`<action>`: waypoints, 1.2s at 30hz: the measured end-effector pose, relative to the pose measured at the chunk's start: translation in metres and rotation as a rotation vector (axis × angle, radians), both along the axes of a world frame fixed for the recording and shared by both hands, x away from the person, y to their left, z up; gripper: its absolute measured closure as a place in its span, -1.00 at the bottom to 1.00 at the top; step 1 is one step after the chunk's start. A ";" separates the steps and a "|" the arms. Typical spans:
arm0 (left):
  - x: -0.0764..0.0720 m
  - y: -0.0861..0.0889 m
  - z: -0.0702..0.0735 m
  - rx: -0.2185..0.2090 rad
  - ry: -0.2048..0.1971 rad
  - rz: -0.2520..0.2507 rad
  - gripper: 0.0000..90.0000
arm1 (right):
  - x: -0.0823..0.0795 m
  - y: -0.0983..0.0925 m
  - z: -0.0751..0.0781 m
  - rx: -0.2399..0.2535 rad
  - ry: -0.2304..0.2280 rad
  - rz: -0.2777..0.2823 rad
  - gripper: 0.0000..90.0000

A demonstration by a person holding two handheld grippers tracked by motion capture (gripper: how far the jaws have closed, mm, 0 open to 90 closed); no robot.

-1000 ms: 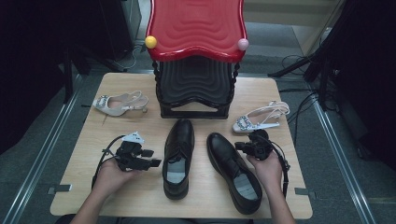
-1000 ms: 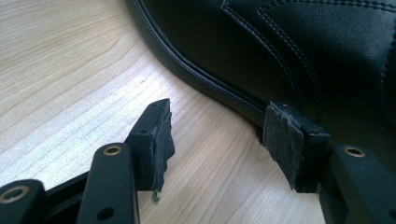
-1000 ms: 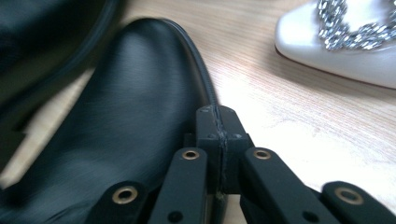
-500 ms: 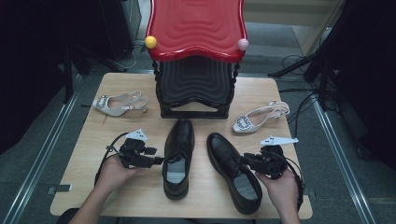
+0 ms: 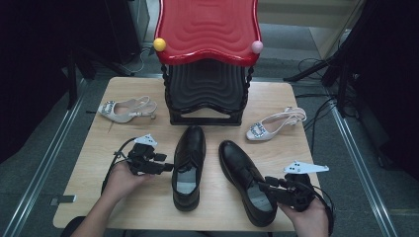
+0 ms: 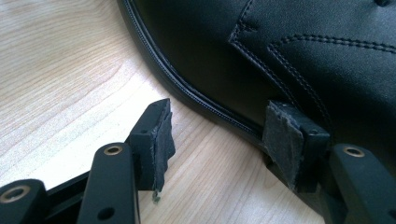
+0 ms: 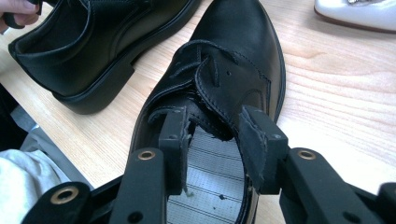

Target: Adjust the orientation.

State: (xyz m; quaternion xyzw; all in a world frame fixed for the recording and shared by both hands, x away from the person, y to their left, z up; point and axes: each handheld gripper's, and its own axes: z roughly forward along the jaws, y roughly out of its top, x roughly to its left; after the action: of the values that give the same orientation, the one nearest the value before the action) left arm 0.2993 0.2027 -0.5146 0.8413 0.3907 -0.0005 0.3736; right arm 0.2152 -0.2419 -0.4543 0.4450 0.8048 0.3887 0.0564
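Note:
Two black leather shoes lie side by side on the wooden table (image 5: 84,197). My left gripper (image 5: 165,167) rests at the outer side of the left black shoe (image 5: 188,168). Its jaws are open over bare wood (image 6: 219,135), and one pad (image 6: 285,140) sits against that left shoe's (image 6: 289,46) sole edge. My right gripper (image 5: 269,187) hovers at the heel opening of the right black shoe (image 5: 244,180). Its jaws (image 7: 215,140) have just been opening. They now straddle the right shoe's (image 7: 238,60) upper edge without pressing on it.
A black stand with a red wavy top (image 5: 207,29) occupies the back middle, with a yellow ball (image 5: 159,44) and a pink ball (image 5: 257,47) at its corners. White heeled shoes lie at back left (image 5: 126,108) and at right (image 5: 274,124). Cables trail beyond the table's right side.
My right hand has drawn back toward the near table edge, from the right shoe's lacing to its heel opening, and its jaws have spread. The left hand has stayed put.

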 end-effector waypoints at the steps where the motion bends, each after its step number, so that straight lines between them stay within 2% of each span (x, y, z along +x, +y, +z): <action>1: 0.000 0.000 0.000 0.000 0.000 -0.001 -0.06 | 0.000 0.001 0.000 -0.009 -0.008 0.011 0.40; 4: 0.000 0.000 0.000 0.002 0.001 -0.003 -0.06 | 0.000 0.001 0.000 -0.019 -0.020 0.028 0.34; 5: 0.000 0.000 0.000 0.002 0.002 -0.002 -0.06 | -0.001 0.000 0.001 -0.020 -0.020 0.026 0.22; 6: -0.001 0.001 0.000 0.002 0.003 -0.003 -0.06 | 0.000 0.000 0.000 -0.047 -0.016 0.016 0.19; 7: -0.001 0.001 0.000 0.001 0.003 -0.004 -0.06 | 0.000 0.000 0.000 -0.077 -0.010 0.008 0.19; 10: -0.001 0.001 -0.001 0.007 0.005 -0.007 -0.06 | 0.000 -0.003 -0.003 -0.086 0.010 0.009 0.18; 15: -0.002 0.000 -0.001 0.004 0.004 -0.002 -0.06 | 0.008 0.004 -0.020 -0.159 0.033 0.014 0.19; 18: -0.003 0.000 0.000 0.004 0.002 -0.002 -0.06 | 0.015 0.009 -0.027 -0.181 0.044 0.003 0.38; 19: -0.003 0.000 0.000 0.002 0.001 -0.003 -0.06 | 0.016 0.009 -0.026 -0.177 0.035 -0.008 0.45; 22: -0.003 0.000 -0.001 0.005 0.001 -0.002 -0.06 | 0.019 0.006 -0.024 -0.117 0.041 -0.034 0.61; 27: -0.005 0.002 -0.001 0.001 -0.002 0.001 -0.06 | 0.017 0.009 -0.019 -0.116 -0.007 -0.080 0.86; 30: -0.005 0.003 -0.001 -0.001 0.000 0.004 -0.06 | 0.020 0.009 -0.016 -0.068 -0.011 -0.113 0.91; 36: -0.006 0.004 0.000 0.000 -0.006 0.007 -0.06 | 0.029 0.022 -0.015 -0.066 -0.039 -0.146 0.92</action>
State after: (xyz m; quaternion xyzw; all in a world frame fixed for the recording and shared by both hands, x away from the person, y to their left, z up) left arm 0.2932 0.2069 -0.5144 0.8399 0.3927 0.0034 0.3746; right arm 0.2440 -0.2203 -0.4691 0.4926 0.7813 0.3655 0.1149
